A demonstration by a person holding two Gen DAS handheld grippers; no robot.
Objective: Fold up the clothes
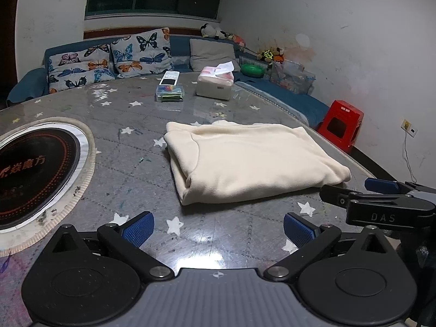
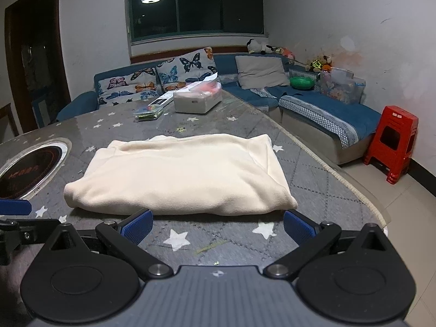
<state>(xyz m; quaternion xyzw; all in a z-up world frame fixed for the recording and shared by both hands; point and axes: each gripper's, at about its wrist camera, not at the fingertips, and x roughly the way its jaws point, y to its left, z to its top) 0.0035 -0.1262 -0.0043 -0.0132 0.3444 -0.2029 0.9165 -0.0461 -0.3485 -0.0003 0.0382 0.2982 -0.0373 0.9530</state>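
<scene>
Folded cream garment (image 2: 179,174) on table (image 2: 218,239); underside and inner folds hidden

Cream garment (image 1: 253,160) is lying folded into a thick, roughly rectangular bundle on the star-print table cover (image 1: 136,163), flat & not being touched by anything. Fabric is looking soft and fleecy (exact type of clothing can't be told). In left wrist view its rounded folded edge is facing the near-left, w/ layers showing along that side; in right wrist view the bundle (image 2: 179,174) is sitting just beyond the fingertips, long side running across, corners slightly rounded.
</scene>
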